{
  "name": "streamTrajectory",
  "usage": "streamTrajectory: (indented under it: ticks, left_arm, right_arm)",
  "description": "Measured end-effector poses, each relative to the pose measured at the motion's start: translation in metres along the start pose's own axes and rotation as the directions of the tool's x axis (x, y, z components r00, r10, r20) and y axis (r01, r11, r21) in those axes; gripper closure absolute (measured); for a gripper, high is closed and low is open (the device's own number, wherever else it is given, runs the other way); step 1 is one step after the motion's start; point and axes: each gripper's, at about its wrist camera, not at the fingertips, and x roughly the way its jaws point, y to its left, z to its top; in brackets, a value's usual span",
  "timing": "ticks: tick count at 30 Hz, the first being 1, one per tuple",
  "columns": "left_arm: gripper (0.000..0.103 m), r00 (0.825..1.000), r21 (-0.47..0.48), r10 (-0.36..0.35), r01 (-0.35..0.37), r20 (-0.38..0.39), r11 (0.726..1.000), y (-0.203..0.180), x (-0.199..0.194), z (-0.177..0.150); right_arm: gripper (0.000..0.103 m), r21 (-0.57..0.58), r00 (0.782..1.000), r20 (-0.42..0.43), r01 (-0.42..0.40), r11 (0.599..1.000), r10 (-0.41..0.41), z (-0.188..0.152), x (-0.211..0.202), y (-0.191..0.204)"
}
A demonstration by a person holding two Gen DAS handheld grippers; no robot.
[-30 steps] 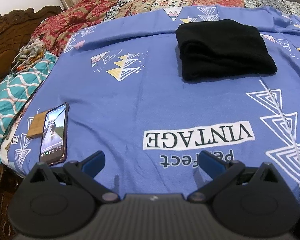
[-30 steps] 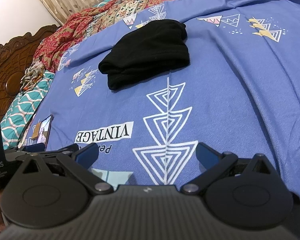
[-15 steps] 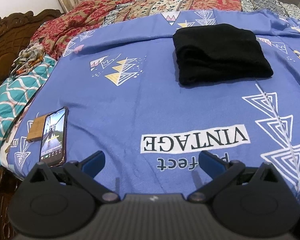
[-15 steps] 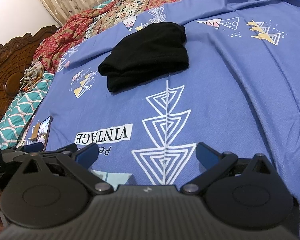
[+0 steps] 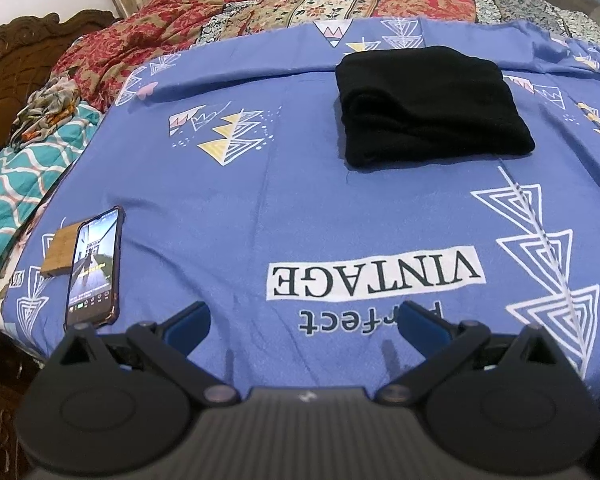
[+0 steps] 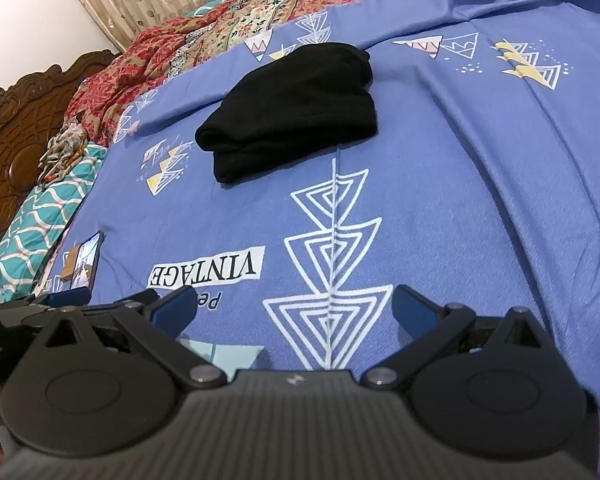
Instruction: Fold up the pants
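Both tongs hover low over the near edge of the blue bedsheet (image 5: 284, 184). Left gripper (image 5: 305, 316) and right gripper (image 6: 294, 306) each stand spread wide with nothing between the blue pads. One pair of black pants (image 5: 428, 106), folded into a compact bundle, lies well ahead of both: ahead and right of the left gripper, ahead and slightly left of the right one (image 6: 296, 108). Only the left view shows the phone (image 5: 95, 266) clearly, screen lit, just ahead-left of its fingers, touching a small wooden block (image 5: 59, 255). Only the right view shows the left gripper's body, at its left.
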Motion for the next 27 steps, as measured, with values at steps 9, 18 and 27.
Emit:
streamTrajectory:
  ticks: [9,18,27]
  left_arm:
    - [0.0,1.0,-0.002,-0.003,0.003,-0.011,1.0,0.0007,0.0018,-0.001]
    - [0.0,1.0,0.0,-0.009,0.009,-0.027,1.0,0.001,0.006,-0.0016]
    - [0.0,0.999,0.001,-0.015,0.015,-0.032,1.0,0.0009,0.0067,-0.0023]
  right_arm:
    - [0.0,0.007,1.0,-0.003,0.002,1.0,-0.002,-0.0019,0.0015,0.0011]
    - [0.0,0.003,1.0,-0.003,0.001,1.0,-0.001,-0.0036,0.0024,0.0021]
    - [0.0,0.008,1.0,-0.011,0.002,1.0,-0.002,-0.0039,0.0032,0.0023]
